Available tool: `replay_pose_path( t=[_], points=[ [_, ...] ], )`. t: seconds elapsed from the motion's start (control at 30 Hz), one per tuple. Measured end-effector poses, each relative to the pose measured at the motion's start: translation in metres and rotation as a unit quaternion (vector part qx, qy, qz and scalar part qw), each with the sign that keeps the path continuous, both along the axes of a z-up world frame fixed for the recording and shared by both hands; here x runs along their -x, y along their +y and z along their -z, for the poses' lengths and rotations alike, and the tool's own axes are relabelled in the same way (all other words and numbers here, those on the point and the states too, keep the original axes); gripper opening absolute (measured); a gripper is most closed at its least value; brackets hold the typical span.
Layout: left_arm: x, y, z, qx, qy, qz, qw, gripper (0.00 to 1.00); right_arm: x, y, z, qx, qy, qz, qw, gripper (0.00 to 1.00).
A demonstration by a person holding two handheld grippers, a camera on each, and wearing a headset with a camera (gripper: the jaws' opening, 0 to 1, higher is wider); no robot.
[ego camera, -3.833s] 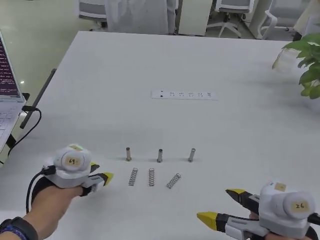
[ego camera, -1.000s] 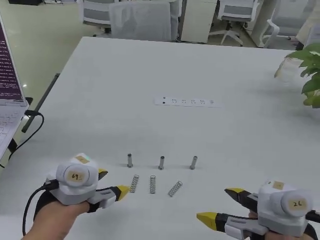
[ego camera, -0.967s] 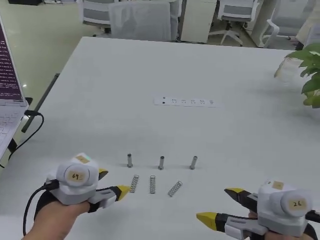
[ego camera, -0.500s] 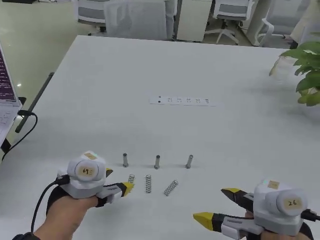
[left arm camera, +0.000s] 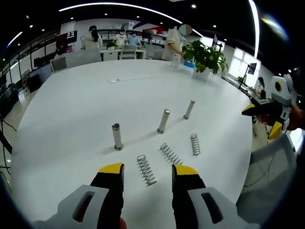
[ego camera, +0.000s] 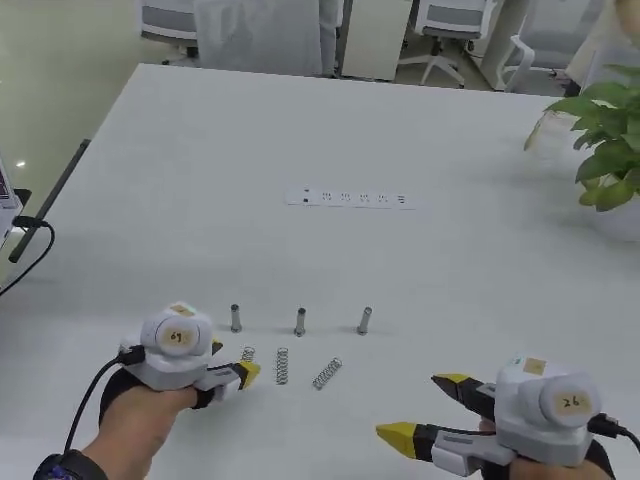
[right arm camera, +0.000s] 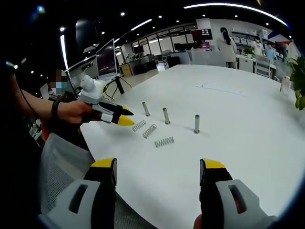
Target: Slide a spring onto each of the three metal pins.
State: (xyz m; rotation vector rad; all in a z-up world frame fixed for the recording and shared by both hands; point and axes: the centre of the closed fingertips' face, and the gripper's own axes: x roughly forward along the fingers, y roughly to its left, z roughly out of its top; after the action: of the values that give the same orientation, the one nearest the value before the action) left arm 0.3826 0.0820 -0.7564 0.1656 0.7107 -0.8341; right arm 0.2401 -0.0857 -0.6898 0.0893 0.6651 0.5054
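White counter [ego camera: 450, 270], socket strip [ego camera: 345, 198] set flat in its mid. Right of strip, at counter edge: leafy green plant [ego camera: 605, 150]. Beyond strip, past far edge: office chairs [ego camera: 260, 30] on pale floor [ego camera: 60, 70]. Left of strip, off counter's side: dark slanted bar [ego camera: 48, 200].

Left gripper view: strip [left arm camera: 119, 80] far back, plant [left arm camera: 206, 56] right of it, ppl [left arm camera: 93, 36] standing beyond.

Right gripper view: strip [right arm camera: 224, 89] w/ a person [right arm camera: 224, 42] standing behind it, monitor [right arm camera: 106, 56] well left of strip, grey mesh chair back [right arm camera: 62, 162] far on strip's near side.
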Motion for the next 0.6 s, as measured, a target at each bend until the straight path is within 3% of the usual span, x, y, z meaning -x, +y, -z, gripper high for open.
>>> replay_pose_path(
  t=[0.6],
  points=[
    [0.004, 0.002, 0.027, -0.009, 0.025, -0.016, 0.9995, 0.29, 0.003, -0.001, 0.003, 0.002, 0.006, -0.003, 1.0000, 0.69]
  ],
)
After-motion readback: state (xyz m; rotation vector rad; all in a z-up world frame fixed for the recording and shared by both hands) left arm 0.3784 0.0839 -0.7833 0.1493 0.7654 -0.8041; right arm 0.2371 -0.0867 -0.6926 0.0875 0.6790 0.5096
